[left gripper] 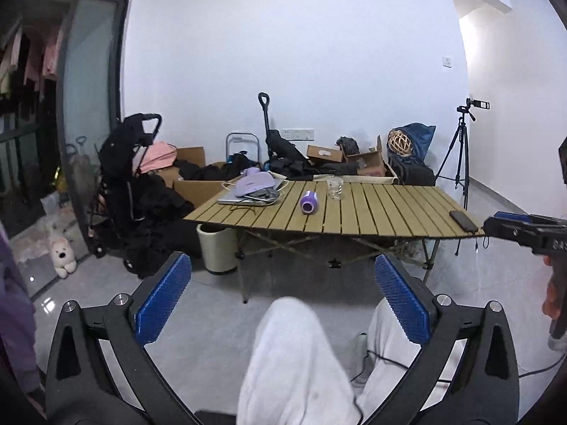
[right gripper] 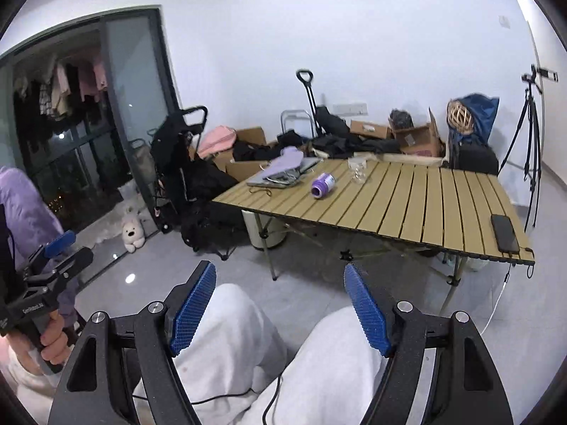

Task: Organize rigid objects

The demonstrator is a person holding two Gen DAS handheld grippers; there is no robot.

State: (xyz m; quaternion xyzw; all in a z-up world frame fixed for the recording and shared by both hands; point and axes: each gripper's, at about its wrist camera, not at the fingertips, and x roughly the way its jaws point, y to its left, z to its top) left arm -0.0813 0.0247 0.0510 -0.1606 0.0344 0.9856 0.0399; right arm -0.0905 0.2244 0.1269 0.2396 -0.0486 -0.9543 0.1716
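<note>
While both tongs sit well back from the surface (left gripper: 354, 209), nothing is in play yet: left tongs (left gripper: 283, 304) released, blue pads spread wide, nothing between them; right tongs (right gripper: 280, 306) likewise released and empty, over the person's lap at bottom centre of the right view

Task items, mid-frame on the slats:
- purple bottle (left gripper: 308, 202) on its side, centre-left
- clear glass (left gripper: 335, 187) upright, just right of the bottle, apart from it
- black phone (left gripper: 463, 220) at the right near edge, cable hanging off
- laptop (left gripper: 248, 198) at far left, with a lilac cloth (left gripper: 253, 181) and cables piled on top

Risks, as I judge them:
- bottle is round and lying down, so a glancing pad could roll it into the glass or off the front edge
- glass is transparent, edges hard to read; a bad approach tips it
- phone sits at the lip, a cable snag drags it off
- no obvious target container visible, so placement is ambiguous
</note>
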